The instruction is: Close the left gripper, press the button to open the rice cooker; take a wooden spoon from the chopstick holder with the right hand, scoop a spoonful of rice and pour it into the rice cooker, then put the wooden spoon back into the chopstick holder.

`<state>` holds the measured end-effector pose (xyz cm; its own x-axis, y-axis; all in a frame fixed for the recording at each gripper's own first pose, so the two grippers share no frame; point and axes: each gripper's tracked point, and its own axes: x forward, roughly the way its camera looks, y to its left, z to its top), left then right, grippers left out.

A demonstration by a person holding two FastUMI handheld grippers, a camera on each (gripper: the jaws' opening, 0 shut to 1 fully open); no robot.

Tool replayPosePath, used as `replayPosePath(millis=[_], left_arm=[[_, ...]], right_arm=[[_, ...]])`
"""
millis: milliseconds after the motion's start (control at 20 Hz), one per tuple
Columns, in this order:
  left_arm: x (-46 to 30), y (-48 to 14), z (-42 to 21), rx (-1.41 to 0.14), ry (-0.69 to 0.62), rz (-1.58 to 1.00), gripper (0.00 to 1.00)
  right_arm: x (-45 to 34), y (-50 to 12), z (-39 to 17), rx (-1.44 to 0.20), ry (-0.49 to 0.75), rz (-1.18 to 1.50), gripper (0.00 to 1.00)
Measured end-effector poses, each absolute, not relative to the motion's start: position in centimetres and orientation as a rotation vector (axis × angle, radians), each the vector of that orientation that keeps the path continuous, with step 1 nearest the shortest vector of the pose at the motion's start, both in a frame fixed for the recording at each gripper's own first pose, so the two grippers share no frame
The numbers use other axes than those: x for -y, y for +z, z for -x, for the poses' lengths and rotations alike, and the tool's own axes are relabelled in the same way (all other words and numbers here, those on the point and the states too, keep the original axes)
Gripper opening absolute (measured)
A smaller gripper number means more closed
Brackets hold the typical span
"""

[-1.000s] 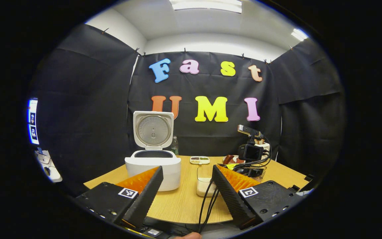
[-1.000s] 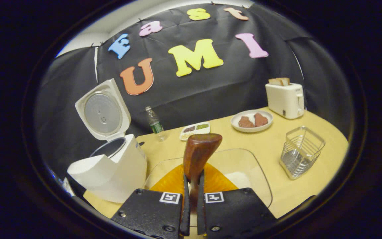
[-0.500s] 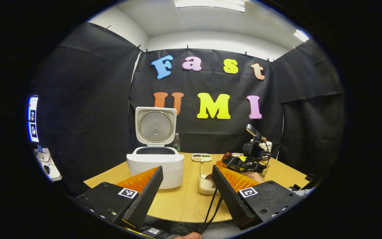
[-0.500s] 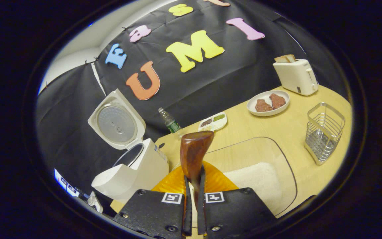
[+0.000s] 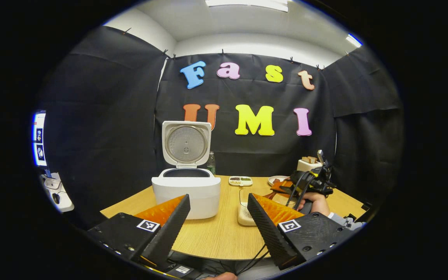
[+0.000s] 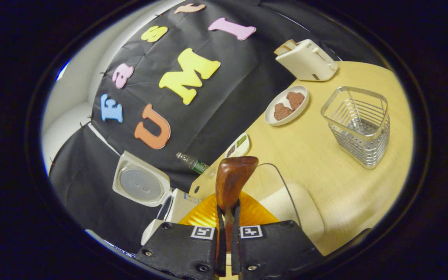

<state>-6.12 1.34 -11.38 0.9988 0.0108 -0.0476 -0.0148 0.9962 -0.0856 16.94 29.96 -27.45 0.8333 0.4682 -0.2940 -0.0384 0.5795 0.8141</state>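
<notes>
My right gripper (image 6: 227, 229) clamps the wooden spoon (image 6: 231, 182), bowl above the clear rice container (image 6: 301, 210) | my left gripper (image 5: 218, 217) spread wide, holding nothing | rice cooker (image 5: 186, 190) lid up, just left of that container | chopstick holder (image 6: 358, 124) right of the container, well apart

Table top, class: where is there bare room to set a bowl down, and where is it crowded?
Free: the wood between the plate and the wire holder, and the front edge of the table before the rice cooker. Crowded: around the rice container, where the right gripper holds the wooden spoon.
</notes>
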Motion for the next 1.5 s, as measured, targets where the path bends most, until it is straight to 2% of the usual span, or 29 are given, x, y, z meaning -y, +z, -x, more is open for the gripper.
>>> replayPosePath(millis=[300, 450, 700, 850, 1150, 1500], left_arm=[[-0.8, -12.1, 5.7, -0.066, 0.008, 0.082, 0.95], [0.1, -12.5, 5.5, -0.08, -0.012, 0.057, 0.95], [-0.4, -12.8, 5.5, -0.086, -0.004, 0.049, 0.95], [-1.3, -12.7, 5.6, -0.085, 0.012, 0.065, 0.95], [-2.1, -12.3, 6.1, -0.069, 0.02, 0.049, 0.95], [-4.4, -13.1, 5.7, -0.083, 0.064, 0.062, 0.95]], right_arm=[[-23.7, -26.0, -16.9, -0.472, 0.231, -1.4, 0.1], [-22.5, -24.9, -16.8, -0.449, 0.241, -1.487, 0.1], [-23.8, -21.5, -16.4, -0.433, 0.288, -1.445, 0.1], [-26.1, -18.1, -16.5, -0.402, 0.335, -1.325, 0.1], [-34.7, -12.5, -18.1, -0.41, 0.425, -1.19, 0.1], [-46.1, -9.4, -20.8, -0.438, 0.495, -1.058, 0.1]])
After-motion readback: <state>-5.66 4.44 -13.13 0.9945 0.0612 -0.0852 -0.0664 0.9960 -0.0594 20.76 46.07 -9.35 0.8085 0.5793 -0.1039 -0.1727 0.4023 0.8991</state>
